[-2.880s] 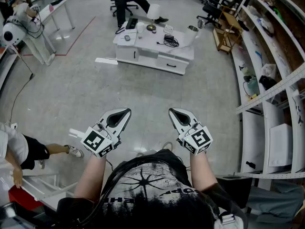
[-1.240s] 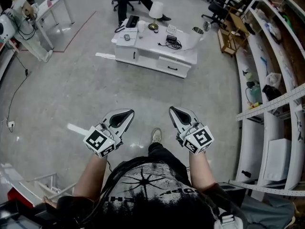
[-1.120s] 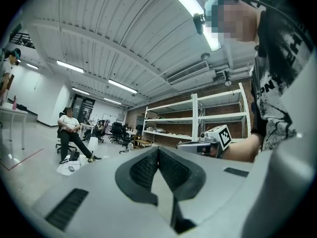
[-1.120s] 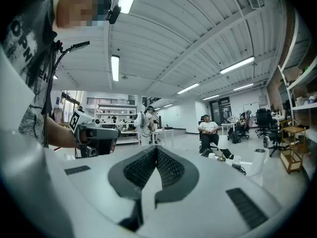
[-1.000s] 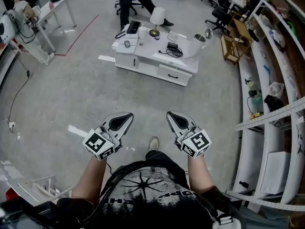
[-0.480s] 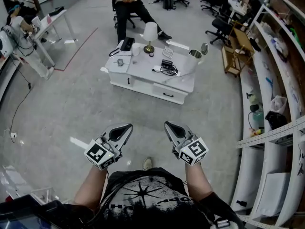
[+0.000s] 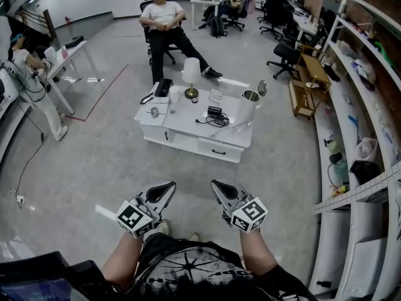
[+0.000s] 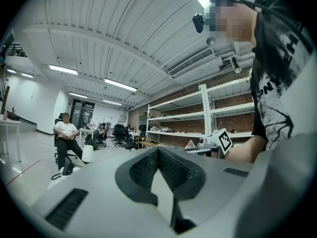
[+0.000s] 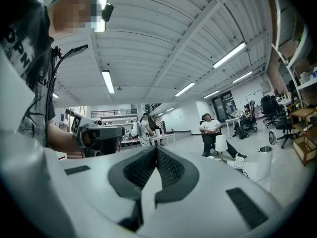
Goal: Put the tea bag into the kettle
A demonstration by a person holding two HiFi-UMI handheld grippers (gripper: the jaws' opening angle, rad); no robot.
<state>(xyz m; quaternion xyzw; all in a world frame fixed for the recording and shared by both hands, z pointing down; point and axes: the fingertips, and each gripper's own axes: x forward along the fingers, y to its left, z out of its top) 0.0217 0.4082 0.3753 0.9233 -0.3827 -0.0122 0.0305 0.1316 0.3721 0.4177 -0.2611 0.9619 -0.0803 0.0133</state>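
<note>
A tall white kettle [image 7: 249, 108] with a metal rim and its lid tipped open stands at the right end of a low white table [image 7: 188, 137]. In the right gripper view the kettle [image 9: 263, 162] shows far off at the right. No tea bag can be made out at this distance. My left gripper [image 7: 167, 187] and right gripper [image 7: 217, 185] are held side by side over the floor, well short of the table. Both are shut with nothing between the pads, as the left gripper [image 8: 157, 151] and right gripper [image 9: 156, 150] show in their own views.
The table also carries a white lamp [image 7: 190, 74], a black cable bundle [image 7: 216, 113] and a phone [image 7: 164, 88]. A person sits on a chair [image 7: 164, 24] behind it. Long shelving [image 7: 354, 137] lines the right side; a wooden cart [image 7: 305, 80] stands near the kettle.
Both grippers have travelled forward across the floor toward the white table, which now sits nearer and lower in the head view. Their jaws stayed shut.
</note>
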